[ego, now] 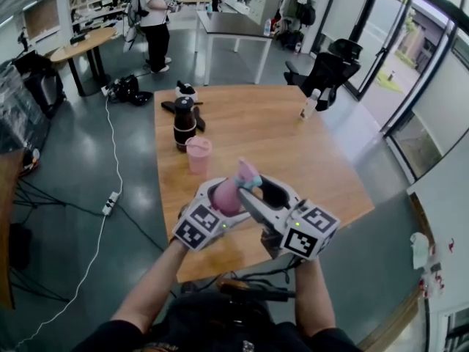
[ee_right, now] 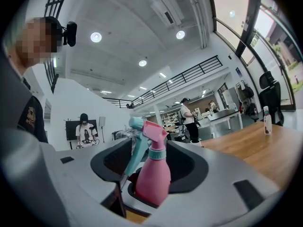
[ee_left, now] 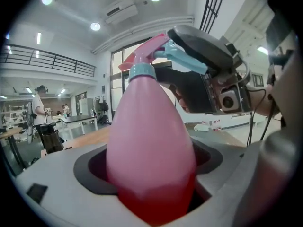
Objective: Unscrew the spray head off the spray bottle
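A pink spray bottle [ego: 226, 196] with a pink head and teal trigger [ego: 248, 173] is held in the air above the near edge of the wooden table [ego: 293, 145]. My left gripper [ego: 220, 200] is shut on the bottle's body [ee_left: 150, 145], which fills the gap between its jaws. My right gripper [ego: 255, 189] comes in from the right at the spray head [ee_right: 147, 129]. Its jaws stand open, with dark gaps on both sides of the bottle [ee_right: 154, 176]. The teal collar [ee_left: 141, 71] sits on the neck.
On the table stand a pink cup [ego: 198, 155], a black flask [ego: 184, 123] and a small white bottle [ego: 308, 105]. A black office chair [ego: 330, 68] stands beyond the far right corner. A person [ego: 154, 20] stands at the back. Cables [ego: 110, 196] lie on the floor to the left.
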